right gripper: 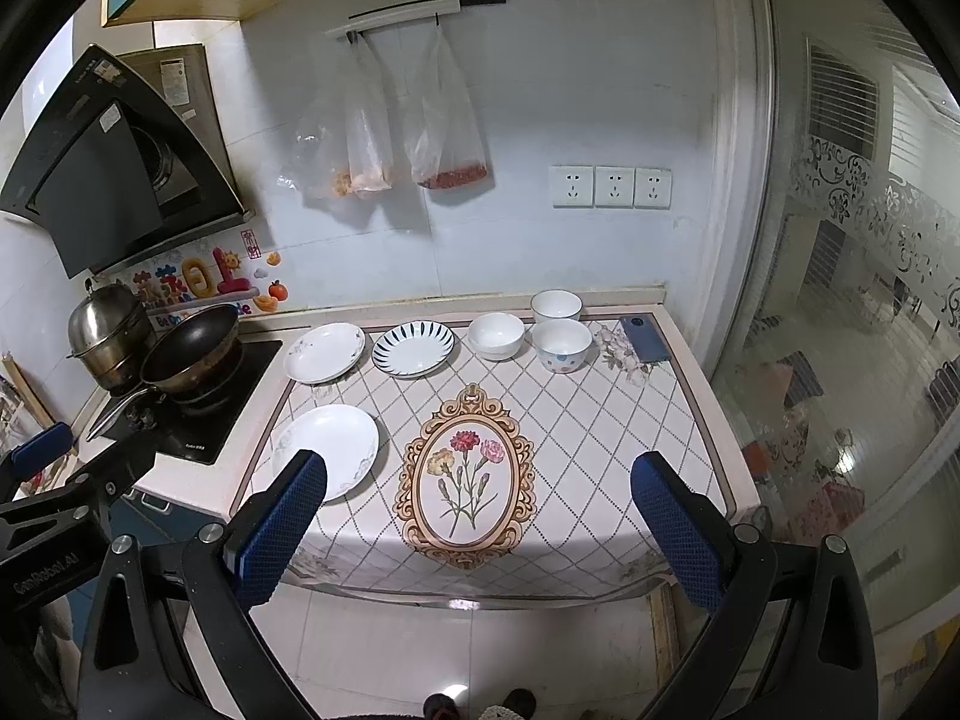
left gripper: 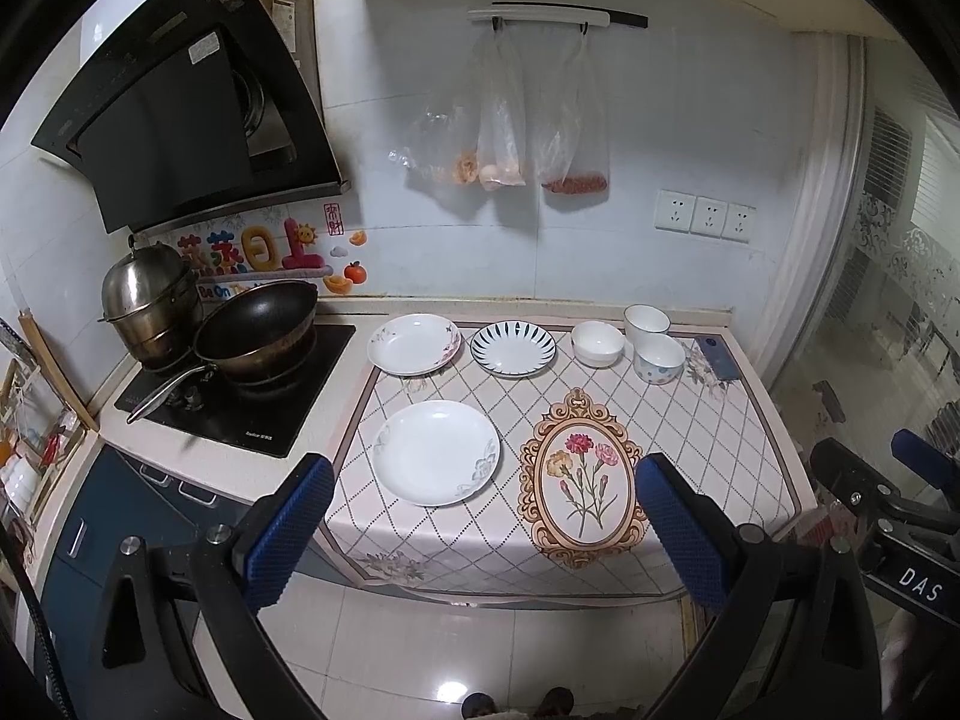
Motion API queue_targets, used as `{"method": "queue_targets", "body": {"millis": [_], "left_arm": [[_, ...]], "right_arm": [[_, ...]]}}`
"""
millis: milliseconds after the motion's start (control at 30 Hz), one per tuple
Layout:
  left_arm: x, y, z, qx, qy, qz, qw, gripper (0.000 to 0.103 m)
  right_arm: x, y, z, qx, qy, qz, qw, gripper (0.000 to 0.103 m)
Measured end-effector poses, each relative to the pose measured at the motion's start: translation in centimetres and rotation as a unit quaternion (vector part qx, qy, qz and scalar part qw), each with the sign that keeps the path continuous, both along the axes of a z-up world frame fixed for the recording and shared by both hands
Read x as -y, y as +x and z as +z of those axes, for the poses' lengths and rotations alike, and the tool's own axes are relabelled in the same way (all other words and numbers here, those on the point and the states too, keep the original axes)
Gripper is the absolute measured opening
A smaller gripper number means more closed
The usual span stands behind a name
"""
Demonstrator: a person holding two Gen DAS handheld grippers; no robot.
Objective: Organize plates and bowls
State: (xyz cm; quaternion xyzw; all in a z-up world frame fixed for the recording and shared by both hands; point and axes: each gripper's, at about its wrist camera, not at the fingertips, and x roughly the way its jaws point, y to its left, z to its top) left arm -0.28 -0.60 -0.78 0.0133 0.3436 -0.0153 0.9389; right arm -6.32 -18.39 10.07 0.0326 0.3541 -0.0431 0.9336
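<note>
Three plates and three bowls sit on the worktop point(left gripper: 690, 420).
Both grippers, left point(left gripper: 486, 531) and right point(right gripper: 480, 531), hover before its front edge, jaws wide apart, holding nothing.

Your two wrist cameras are looking down from above the floor, back from the counter's front edge, both facing the wall, the left one sitting nearer the stove point(left gripper: 240, 384), and both are sharing the whole tablecloth point(right gripper: 600, 420).
</note>
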Motion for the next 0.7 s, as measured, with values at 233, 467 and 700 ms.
{"method": "queue_targets", "body": {"millis": [233, 467, 700], "left_arm": [[0.07, 0.12, -0.07, -0.001, -0.003, 0.000, 1.0000, 0.103], [0.18, 0.35, -0.03, 0.000, -0.003, 0.002, 1.0000, 0.103], [0.26, 0.54, 0.06, 0.002, -0.003, 0.002, 1.0000, 0.103]], "right_arm": [[-0.17, -0.01, -0.11, 0.001, -0.003, -0.002, 1.000, 0.103], [-0.11, 0.02, -0.13, 0.002, -0.004, -0.002, 1.000, 0.103], [-0.18, 0.17, -0.01, 0.003, -0.001, -0.002, 1.000, 0.103]]}}
